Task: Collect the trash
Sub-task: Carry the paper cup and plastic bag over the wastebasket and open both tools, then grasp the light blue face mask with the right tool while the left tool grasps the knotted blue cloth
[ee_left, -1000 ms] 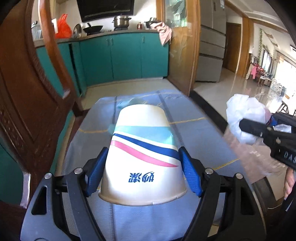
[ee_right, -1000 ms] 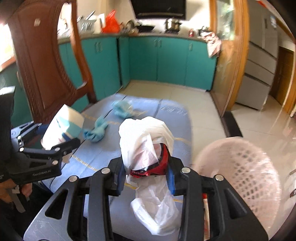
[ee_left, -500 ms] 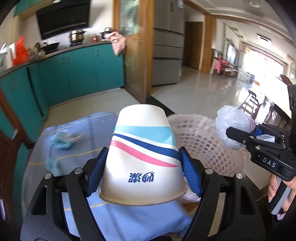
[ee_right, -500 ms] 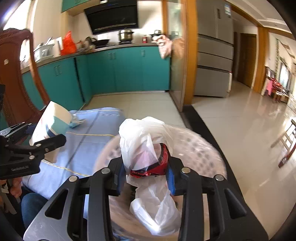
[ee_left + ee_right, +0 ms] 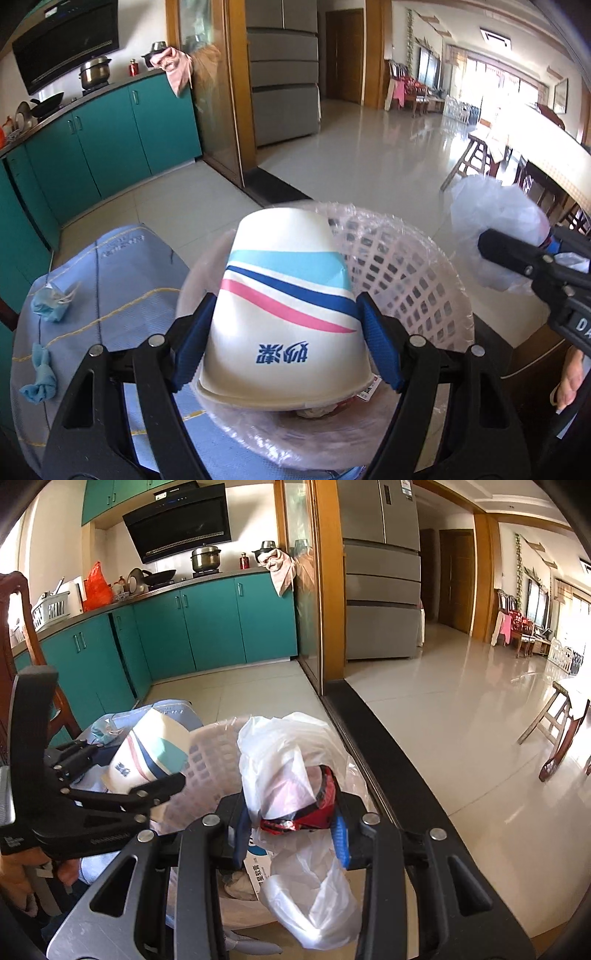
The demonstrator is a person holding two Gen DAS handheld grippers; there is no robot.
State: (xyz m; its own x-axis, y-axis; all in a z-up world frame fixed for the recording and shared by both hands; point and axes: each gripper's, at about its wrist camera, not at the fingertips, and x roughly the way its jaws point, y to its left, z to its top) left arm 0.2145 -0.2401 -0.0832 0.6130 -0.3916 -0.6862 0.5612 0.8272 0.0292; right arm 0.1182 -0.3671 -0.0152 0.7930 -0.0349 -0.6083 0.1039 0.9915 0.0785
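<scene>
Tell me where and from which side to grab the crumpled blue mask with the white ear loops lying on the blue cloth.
Probably grip the blue mask across its bunched middle, coming straight down from above. It lies low and crumpled on the blue cloth, so a side approach would likely snag the cloth; its thin white loops look too loose to hold. Both grippers are full now.

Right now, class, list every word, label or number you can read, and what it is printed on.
"妙洁", blue, upside down: white striped paper cup.
"DA", cut off: black right gripper, on its side.
Too blurred: print on black left gripper, white packet in pink lattice basket, blue cloth edge.
</scene>
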